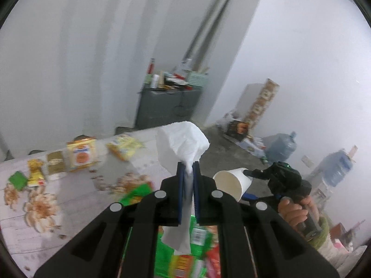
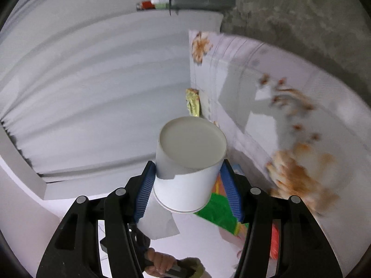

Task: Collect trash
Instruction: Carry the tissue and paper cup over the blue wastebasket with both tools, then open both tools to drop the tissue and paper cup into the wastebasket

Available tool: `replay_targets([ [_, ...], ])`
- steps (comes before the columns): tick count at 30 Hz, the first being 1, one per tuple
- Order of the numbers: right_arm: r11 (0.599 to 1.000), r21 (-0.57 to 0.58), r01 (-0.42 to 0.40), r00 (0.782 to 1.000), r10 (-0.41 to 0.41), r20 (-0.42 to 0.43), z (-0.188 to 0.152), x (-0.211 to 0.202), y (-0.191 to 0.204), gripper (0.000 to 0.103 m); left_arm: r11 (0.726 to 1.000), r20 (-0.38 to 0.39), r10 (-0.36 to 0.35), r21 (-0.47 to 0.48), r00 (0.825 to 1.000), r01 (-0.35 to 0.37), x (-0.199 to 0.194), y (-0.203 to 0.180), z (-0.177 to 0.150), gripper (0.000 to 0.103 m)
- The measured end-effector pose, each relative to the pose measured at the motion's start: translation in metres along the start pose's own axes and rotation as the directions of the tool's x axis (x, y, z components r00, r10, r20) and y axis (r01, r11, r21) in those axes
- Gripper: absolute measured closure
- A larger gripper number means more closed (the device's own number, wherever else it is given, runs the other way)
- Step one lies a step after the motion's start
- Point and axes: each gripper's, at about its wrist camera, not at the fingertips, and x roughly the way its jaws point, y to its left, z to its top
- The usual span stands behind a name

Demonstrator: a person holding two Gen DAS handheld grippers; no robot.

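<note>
Both claws loaded, plenty of litter left on the table!

We've got the left gripper (image 1: 188, 164) clamped tight on a crumpled white paper tissue (image 1: 183, 141), which billows out above the blue pads and trails down below them. Over at three o'clock in the left wrist view, the right gripper (image 2: 187, 176) is squeezed around a white paper cup (image 2: 189, 162), base pointing forward, lifted clear of the table. So we judge two pieces collected and in the air, neither binned yet; no bin shows. Still waiting on the floral-print tablecloth (image 1: 27, 229): yellow snack wrappers (image 1: 81, 154) at ten o'clock, a small green packet (image 1: 17, 180) at nine, and green-and-red wrappers (image 1: 199, 238) at six.
</note>
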Motion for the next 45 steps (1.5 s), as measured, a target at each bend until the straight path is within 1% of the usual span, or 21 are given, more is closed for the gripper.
replay_targets([
  [2, 1.000, 0.019, -0.025, 0.999, 0.024, 0.037, -0.004, -0.022, -0.013, 0.049, 0.999, -0.015, -0.030, 0.015, 0.999, 0.030, 0.005, -0.016, -0.004, 0.096],
  [3, 0.999, 0.030, -0.036, 0.998, 0.034, 0.057, -0.001, -0.018, -0.023, 0.049, 0.999, -0.029, -0.046, 0.021, 0.999, 0.047, 0.010, -0.025, -0.007, 0.096],
  [5, 0.997, 0.054, -0.054, 0.994, 0.049, 0.096, -0.003, -0.036, -0.040, 0.049, 0.997, -0.050, -0.070, 0.031, 0.996, 0.072, 0.019, -0.042, -0.011, 0.096],
  [8, 0.991, 0.097, -0.093, 0.986, 0.078, 0.150, -0.010, -0.063, -0.068, 0.049, 0.992, -0.092, -0.112, 0.048, 0.989, 0.117, 0.036, -0.069, -0.018, 0.096],
  [13, 0.974, 0.151, -0.168, 0.959, 0.126, 0.253, -0.016, -0.110, -0.109, 0.049, 0.977, -0.186, -0.171, 0.095, 0.967, 0.191, 0.072, -0.121, -0.034, 0.098],
  [15, 0.965, 0.167, -0.203, 0.946, 0.149, 0.286, -0.021, -0.142, -0.119, 0.049, 0.970, -0.231, -0.181, 0.116, 0.956, 0.212, 0.090, -0.143, -0.040, 0.098],
  [18, 0.949, 0.192, -0.248, 0.926, 0.174, 0.336, -0.022, -0.174, -0.138, 0.049, 0.960, -0.288, -0.190, 0.146, 0.939, 0.239, 0.115, -0.177, -0.048, 0.098],
  [22, 0.933, 0.219, -0.287, 0.899, 0.183, 0.397, -0.016, -0.199, -0.163, 0.049, 0.944, -0.341, -0.200, 0.184, 0.919, 0.274, 0.149, -0.221, -0.060, 0.099],
  [25, 0.925, 0.234, -0.300, 0.880, 0.174, 0.442, -0.025, -0.246, -0.177, 0.049, 0.930, -0.394, -0.210, 0.203, 0.895, 0.307, 0.176, -0.255, -0.072, 0.099],
  [27, 0.922, 0.253, -0.292, 0.861, 0.138, 0.489, -0.026, -0.270, -0.190, 0.049, 0.921, -0.431, -0.209, 0.214, 0.878, 0.324, 0.194, -0.278, -0.084, 0.099],
  [29, 0.916, 0.280, -0.287, 0.845, 0.105, 0.524, -0.026, -0.288, -0.202, 0.049, 0.906, -0.479, -0.211, 0.232, 0.852, 0.354, 0.217, -0.305, -0.097, 0.099],
  [31, 0.901, 0.317, -0.295, 0.829, 0.077, 0.554, -0.020, -0.293, -0.216, 0.049, 0.897, -0.510, -0.204, 0.245, 0.835, 0.369, 0.236, -0.325, -0.110, 0.099],
  [32, 0.896, 0.332, -0.296, 0.824, 0.063, 0.564, -0.019, -0.299, -0.222, 0.049, 0.887, -0.541, -0.206, 0.249, 0.815, 0.390, 0.252, -0.338, -0.119, 0.099],
  [34, 0.880, 0.364, -0.304, 0.807, 0.035, 0.590, -0.015, -0.306, -0.236, 0.049, 0.883, -0.561, -0.196, 0.255, 0.804, 0.394, 0.272, -0.354, -0.131, 0.099],
  [37, 0.869, 0.395, -0.299, 0.788, -0.009, 0.615, -0.013, -0.323, -0.248, 0.048, 0.873, -0.603, -0.190, 0.256, 0.775, 0.414, 0.305, -0.378, -0.151, 0.099],
  [38, 0.865, 0.403, -0.298, 0.782, -0.022, 0.623, -0.008, -0.326, -0.253, 0.048, 0.871, -0.621, -0.190, 0.251, 0.761, 0.422, 0.317, -0.386, -0.158, 0.099],
  [41, 0.860, 0.422, -0.286, 0.765, -0.060, 0.641, 0.006, -0.332, -0.259, 0.047, 0.864, -0.643, -0.193, 0.246, 0.741, 0.438, 0.341, -0.407, -0.172, 0.099],
  [42, 0.861, 0.428, -0.275, 0.761, -0.077, 0.644, 0.013, -0.334, -0.261, 0.047, 0.856, -0.654, -0.192, 0.254, 0.732, 0.451, 0.352, -0.417, -0.178, 0.099],
  [43, 0.858, 0.437, -0.270, 0.756, -0.092, 0.648, 0.021, -0.336, -0.266, 0.044, 0.852, -0.659, -0.186, 0.261, 0.729, 0.453, 0.359, -0.423, -0.182, 0.098],
  [44, 0.856, 0.442, -0.267, 0.753, -0.101, 0.650, 0.027, -0.339, -0.268, 0.038, 0.852, -0.658, -0.182, 0.266, 0.730, 0.451, 0.364, -0.429, -0.185, 0.091],
  [45, 0.854, 0.448, -0.263, 0.754, -0.108, 0.648, 0.037, -0.340, -0.273, 0.034, 0.855, -0.656, -0.176, 0.267, 0.734, 0.444, 0.371, -0.433, -0.188, 0.073],
])
